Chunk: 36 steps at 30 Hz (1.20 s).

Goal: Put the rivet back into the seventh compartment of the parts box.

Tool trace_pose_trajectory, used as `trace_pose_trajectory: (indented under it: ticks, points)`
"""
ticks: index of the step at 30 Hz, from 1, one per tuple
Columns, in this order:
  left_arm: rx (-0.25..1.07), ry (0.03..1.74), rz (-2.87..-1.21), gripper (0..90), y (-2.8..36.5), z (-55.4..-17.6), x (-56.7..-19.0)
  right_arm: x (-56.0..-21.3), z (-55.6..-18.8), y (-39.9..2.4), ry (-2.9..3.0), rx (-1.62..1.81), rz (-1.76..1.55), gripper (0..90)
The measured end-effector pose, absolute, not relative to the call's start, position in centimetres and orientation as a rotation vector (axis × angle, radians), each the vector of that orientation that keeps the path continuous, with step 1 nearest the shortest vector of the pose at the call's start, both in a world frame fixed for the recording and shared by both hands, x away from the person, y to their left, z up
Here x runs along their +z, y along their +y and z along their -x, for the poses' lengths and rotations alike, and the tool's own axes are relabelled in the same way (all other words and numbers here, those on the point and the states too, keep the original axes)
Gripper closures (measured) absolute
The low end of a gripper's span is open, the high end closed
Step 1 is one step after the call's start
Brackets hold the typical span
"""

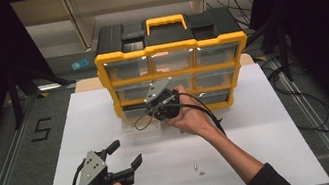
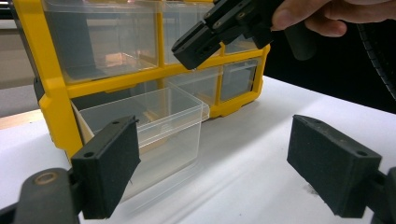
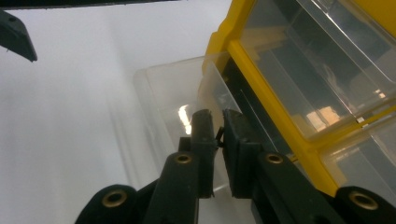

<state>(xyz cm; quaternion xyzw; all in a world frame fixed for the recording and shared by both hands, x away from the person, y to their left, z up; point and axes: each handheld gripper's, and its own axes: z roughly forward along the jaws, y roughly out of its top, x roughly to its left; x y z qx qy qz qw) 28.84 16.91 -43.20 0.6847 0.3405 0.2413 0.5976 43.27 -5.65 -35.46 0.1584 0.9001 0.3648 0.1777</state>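
Note:
A yellow and black organizer (image 1: 238,44) with clear drawers stands at the back of the white table. Its bottom-left clear drawer (image 1: 133,127) is pulled out onto the table, also seen as the drawer (image 2: 154,121) and the drawer (image 3: 163,88). My right gripper (image 1: 151,109) hovers over the drawer's open top, tips down. In the right gripper view its jaws (image 3: 218,119) are shut on a tiny dark piece, too small to name. My left gripper (image 1: 127,152) rests open near the table's front left, its pads (image 2: 109,168) wide apart and facing the drawer.
Two small metal screws (image 1: 198,169) lie on the white table (image 1: 274,155) near the front, right of the left gripper. The right gripper's cable loops beside the drawer. A blue item (image 1: 79,64) lies on the floor behind the table.

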Motion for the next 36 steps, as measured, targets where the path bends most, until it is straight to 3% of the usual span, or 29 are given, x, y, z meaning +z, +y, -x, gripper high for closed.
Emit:
trace_pose_trajectory:
  ticks: [26, 30, 31, 33, 35, 36]
  points:
    - [0.554, 0.787, -1.586, 16.6, 16.9, -28.8, -43.2, -37.8, -45.1, -2.1, 2.637, 0.947, -0.462, 82.3]
    - [0.555, 0.787, -1.585, 16.6, 16.9, -28.8, -43.2, -38.0, -45.1, -2.0, 2.636, 0.956, -0.489, 72.8]
    - [0.555, 0.787, -1.585, 16.6, 16.9, -28.8, -43.2, -37.7, -45.1, -2.1, 2.612, 0.961, -0.494, 64.6]
    - [0.555, 0.787, -1.585, 16.6, 16.9, -28.8, -43.2, -37.6, -45.0, -2.1, 2.605, 0.975, -0.509, 62.9]
    - [0.555, 0.787, -1.584, 16.6, 16.9, -28.8, -43.2, -36.8, -44.8, -2.7, 2.576, 1.013, -0.516, 52.7]
    - [0.555, 0.787, -1.584, 16.6, 16.9, -28.8, -43.2, -36.8, -44.8, -2.7, 2.576, 1.013, -0.516, 52.7]
